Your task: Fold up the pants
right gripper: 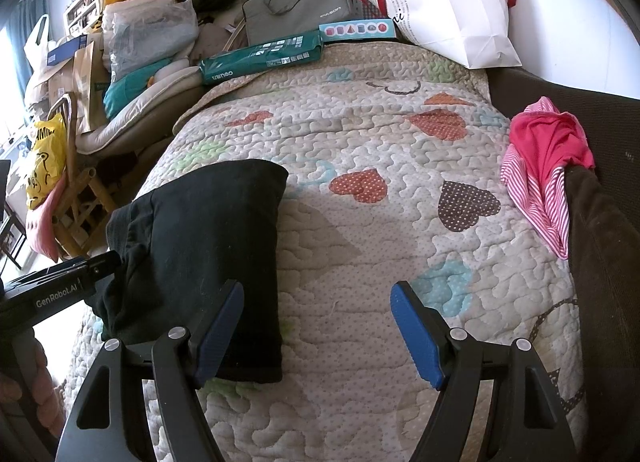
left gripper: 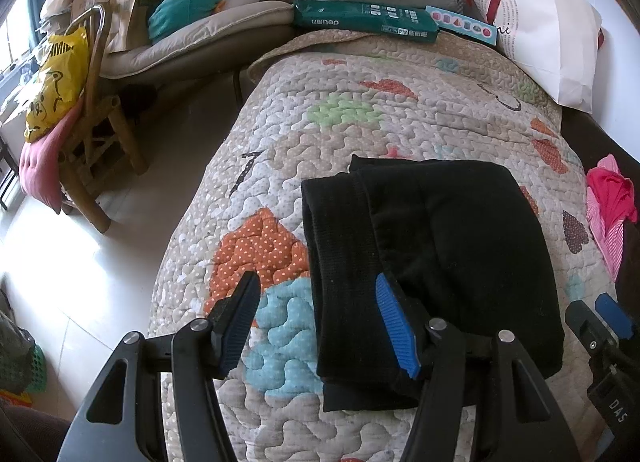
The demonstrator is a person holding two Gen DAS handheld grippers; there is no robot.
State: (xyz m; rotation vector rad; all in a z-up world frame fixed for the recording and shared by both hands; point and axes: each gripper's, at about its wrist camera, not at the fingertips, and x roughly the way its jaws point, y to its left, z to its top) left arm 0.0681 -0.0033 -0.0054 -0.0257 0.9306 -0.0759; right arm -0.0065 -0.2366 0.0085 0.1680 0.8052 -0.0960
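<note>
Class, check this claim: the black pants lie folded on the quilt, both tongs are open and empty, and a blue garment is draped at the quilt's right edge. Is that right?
One detail is wrong: the garment at the quilt's right edge is pink, not blue, as the right wrist view shows. The black pants do lie folded, and the left tongs and right tongs are open and empty.

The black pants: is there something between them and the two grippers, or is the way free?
Nothing visible stands in the way. The black pants lie folded on the quilt, directly in front of the open left gripper and just left of the open right gripper.
</note>
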